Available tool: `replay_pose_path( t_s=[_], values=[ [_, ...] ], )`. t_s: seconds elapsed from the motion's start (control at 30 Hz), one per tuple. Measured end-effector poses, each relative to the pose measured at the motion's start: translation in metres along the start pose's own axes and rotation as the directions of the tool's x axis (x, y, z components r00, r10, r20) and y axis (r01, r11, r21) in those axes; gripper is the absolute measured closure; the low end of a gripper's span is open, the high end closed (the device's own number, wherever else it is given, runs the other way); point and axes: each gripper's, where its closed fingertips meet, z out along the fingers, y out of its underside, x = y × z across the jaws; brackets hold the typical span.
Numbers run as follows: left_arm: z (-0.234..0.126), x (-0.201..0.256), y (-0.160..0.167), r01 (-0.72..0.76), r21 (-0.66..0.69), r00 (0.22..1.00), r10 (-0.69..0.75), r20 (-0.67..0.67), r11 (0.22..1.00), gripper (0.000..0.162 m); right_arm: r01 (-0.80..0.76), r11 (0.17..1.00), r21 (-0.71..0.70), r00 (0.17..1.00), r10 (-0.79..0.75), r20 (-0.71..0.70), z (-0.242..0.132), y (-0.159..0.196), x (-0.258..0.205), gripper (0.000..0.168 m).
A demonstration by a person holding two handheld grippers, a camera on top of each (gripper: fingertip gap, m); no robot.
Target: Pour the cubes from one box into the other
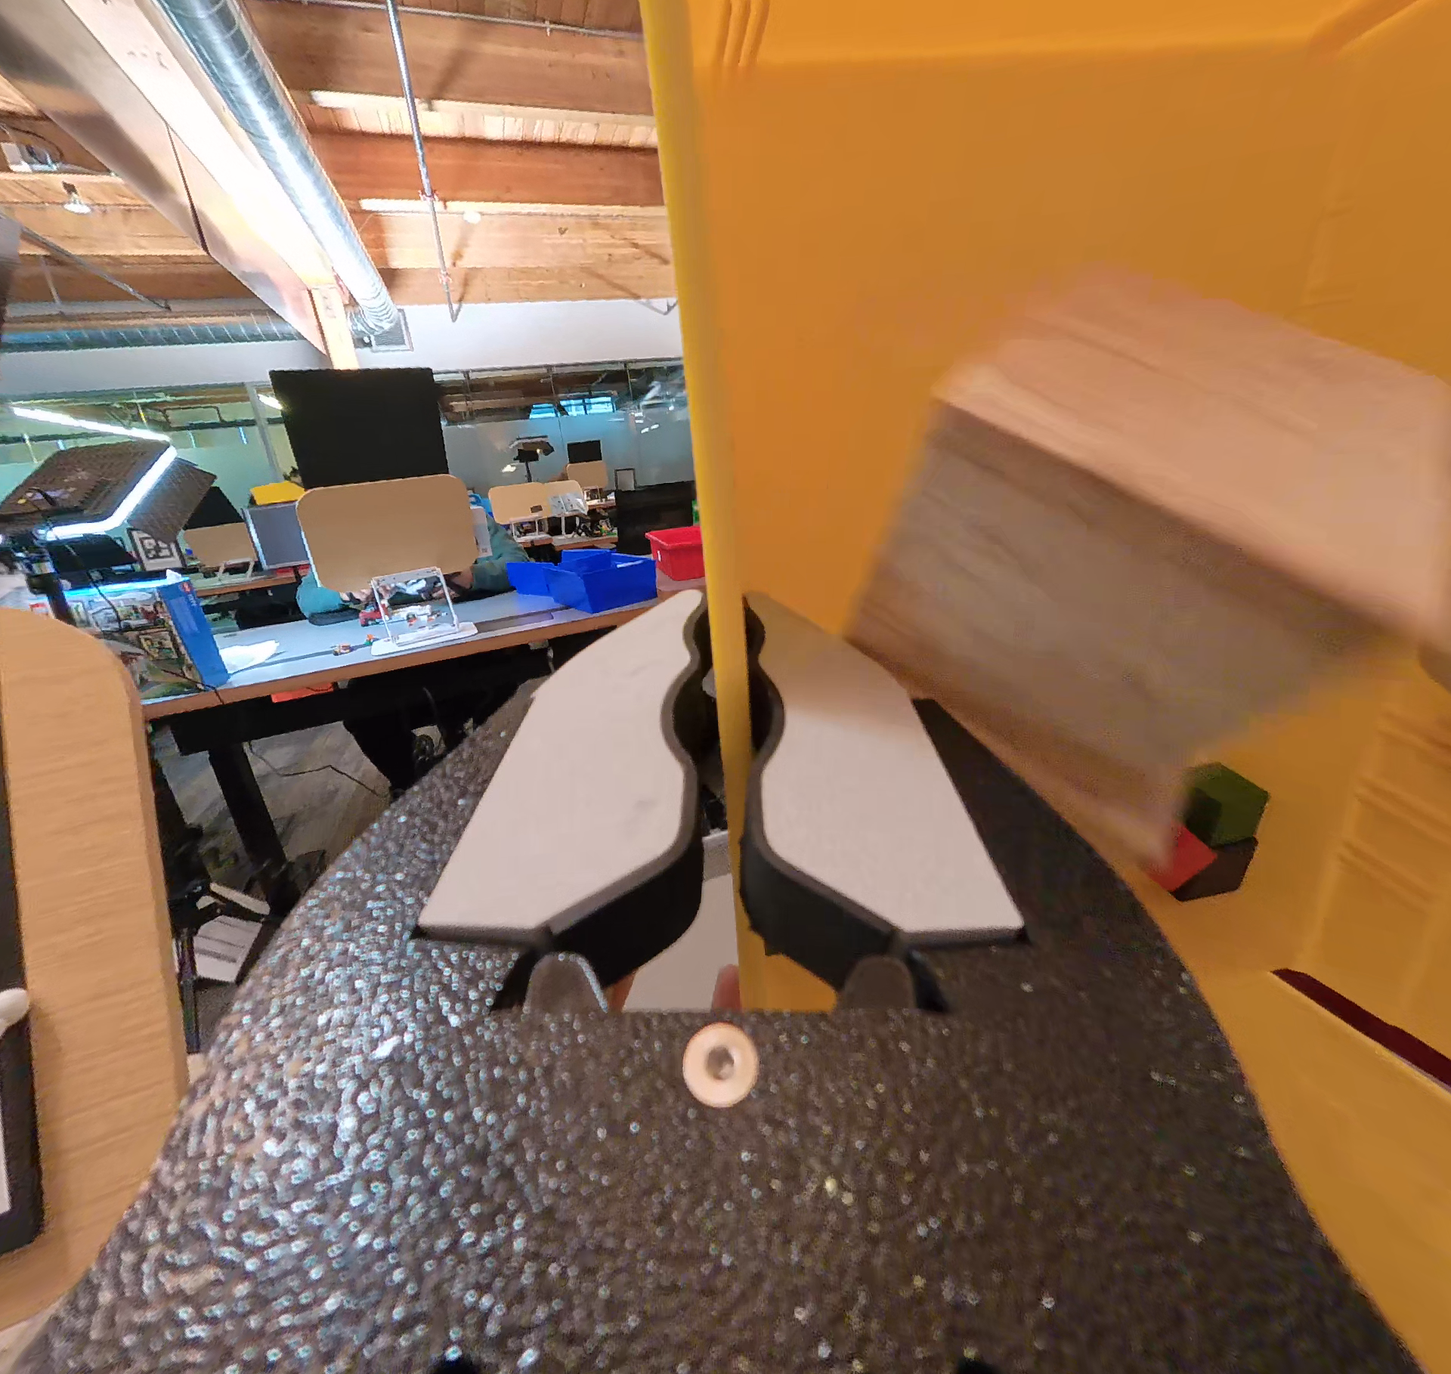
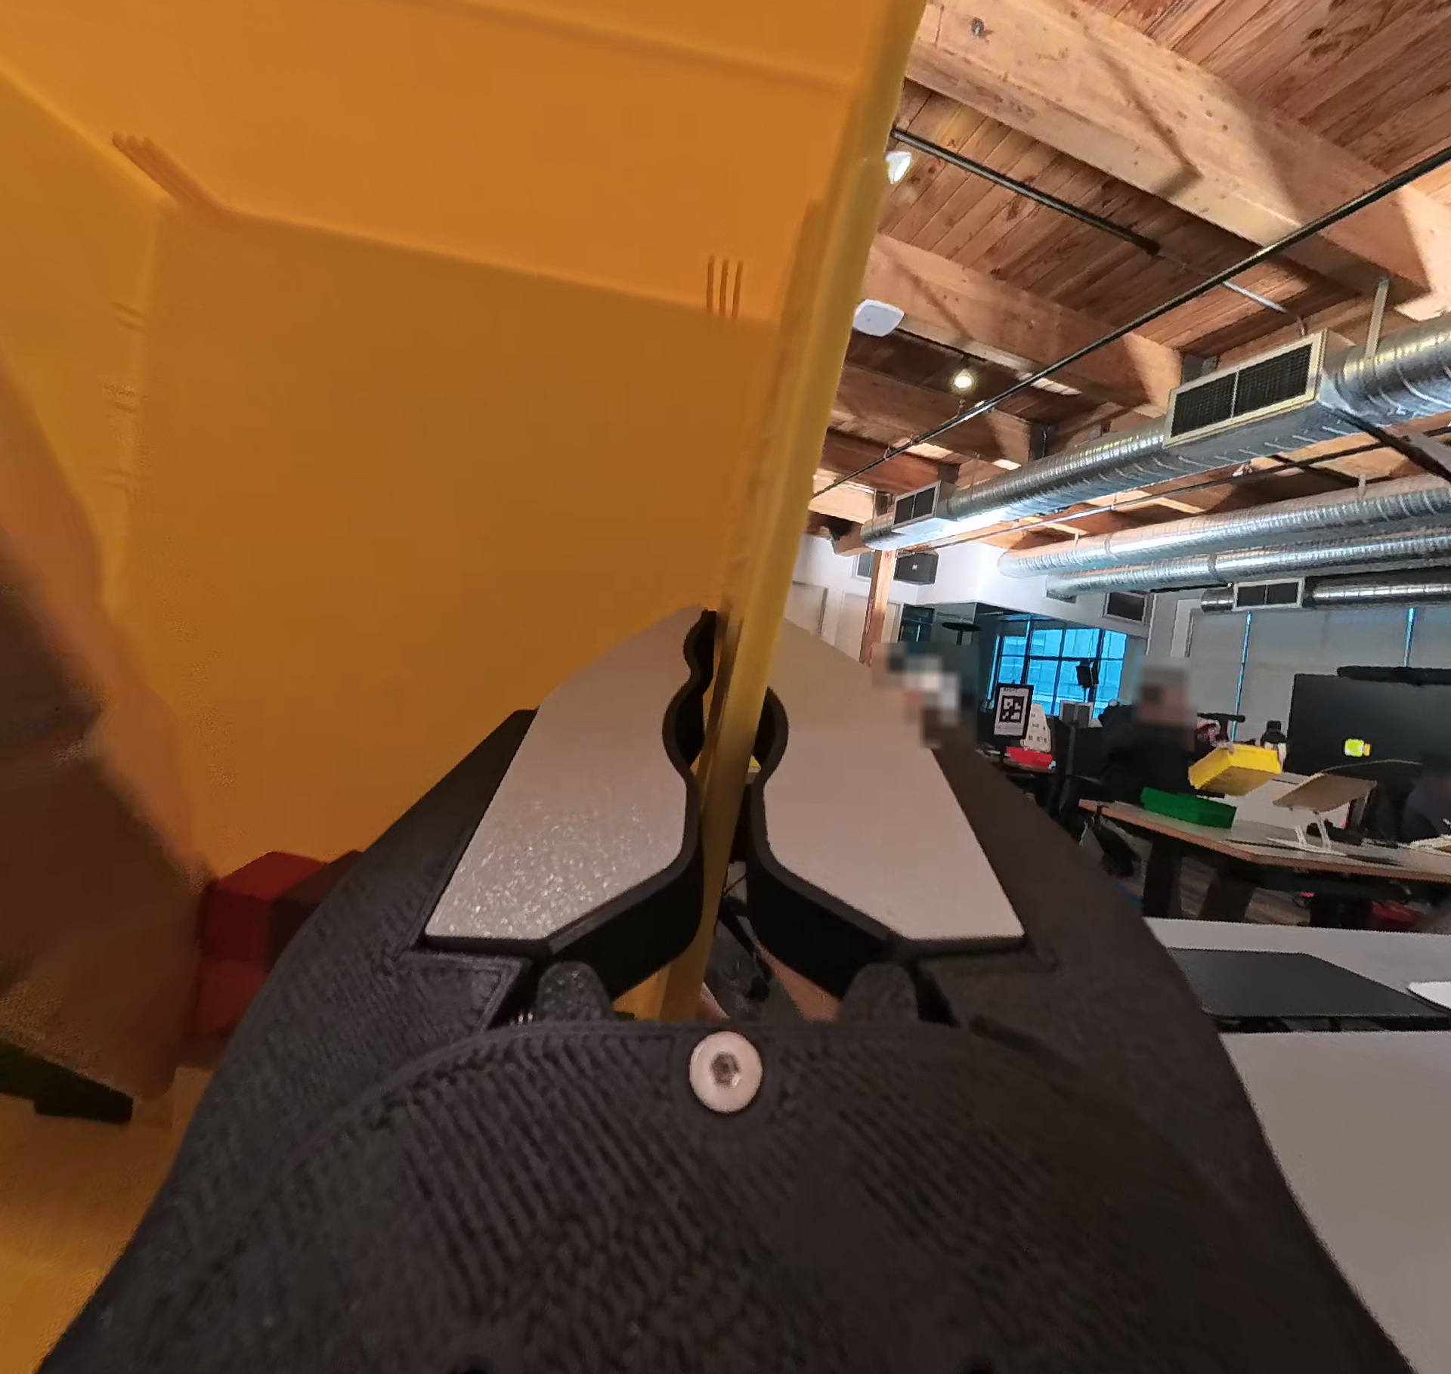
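Both grippers hold one yellow box (image 1: 981, 198), raised and tipped so I look up toward the ceiling. My left gripper (image 1: 726, 614) is shut on the box's left wall. My right gripper (image 2: 734, 630) is shut on the opposite wall of the same box (image 2: 432, 433). Inside, a large pale wooden cube (image 1: 1115, 551) is blurred in motion, with a small green cube (image 1: 1225, 802), a red cube (image 1: 1186, 857) and a dark cube (image 1: 1221, 869) below it. In the right wrist view a blurred pale shape (image 2: 71, 826) and red cubes (image 2: 251, 912) lie in the box. The second box is not in view.
A grey table (image 2: 1350, 1116) with a black mat (image 2: 1295, 983) lies to the right. A wooden board (image 1: 78, 944) stands at the left. Farther desks hold blue bins (image 1: 597, 578), a red bin (image 1: 675, 551) and people seated at them.
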Motion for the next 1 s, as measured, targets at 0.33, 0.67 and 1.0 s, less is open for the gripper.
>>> replay_pose_path(
  t_s=[0.33,0.67,1.0],
  values=[
    [0.004,0.001,0.014,0.024,-0.01,1.0,-0.024,-0.001,1.0,0.158,0.016,1.0,-0.011,1.0,-0.017,-0.025,-0.004,0.009,-0.002,0.163],
    [-0.005,0.003,0.0,0.058,0.045,0.998,-0.057,-0.035,0.997,0.158,0.033,0.998,0.045,0.999,-0.031,-0.037,-0.009,-0.007,0.002,0.163],
    [-0.015,0.008,-0.034,0.016,0.152,0.999,-0.01,-0.039,0.988,0.158,0.019,0.99,0.137,0.994,-0.004,-0.113,-0.016,-0.032,0.013,0.162]
  ],
)
